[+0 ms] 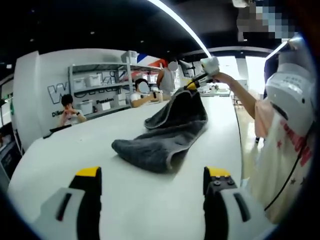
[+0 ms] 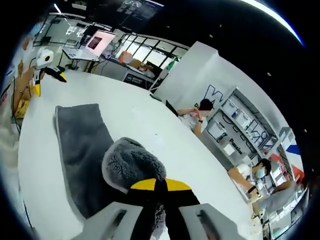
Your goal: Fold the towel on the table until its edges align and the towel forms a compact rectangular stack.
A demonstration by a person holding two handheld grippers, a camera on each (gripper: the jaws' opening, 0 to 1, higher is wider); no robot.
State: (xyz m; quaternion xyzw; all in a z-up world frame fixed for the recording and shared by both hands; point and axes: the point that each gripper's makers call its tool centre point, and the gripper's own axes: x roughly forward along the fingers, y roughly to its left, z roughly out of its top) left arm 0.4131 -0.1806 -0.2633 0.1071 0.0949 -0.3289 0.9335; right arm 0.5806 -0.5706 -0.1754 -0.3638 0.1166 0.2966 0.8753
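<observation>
Grey towel (image 1: 167, 135) lengthwise along table (image 1: 75, 150), far end in right hand-held gripper (image 2: 159, 186)

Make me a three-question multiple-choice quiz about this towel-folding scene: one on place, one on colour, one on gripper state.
1. Where does the towel lie?
A. on the white table
B. on a shelf
C. on the floor

2. What colour is the towel?
A. red
B. dark grey
C. white

3. How is the left gripper?
A. shut on the towel
B. shut on a cup
C. open, holding nothing

Answers:
1 A: it rests on the tabletop.
2 B: its pile is dark grey in both views.
3 C: its jaws stand apart; the right gripper pinches the raised towel end.
</observation>
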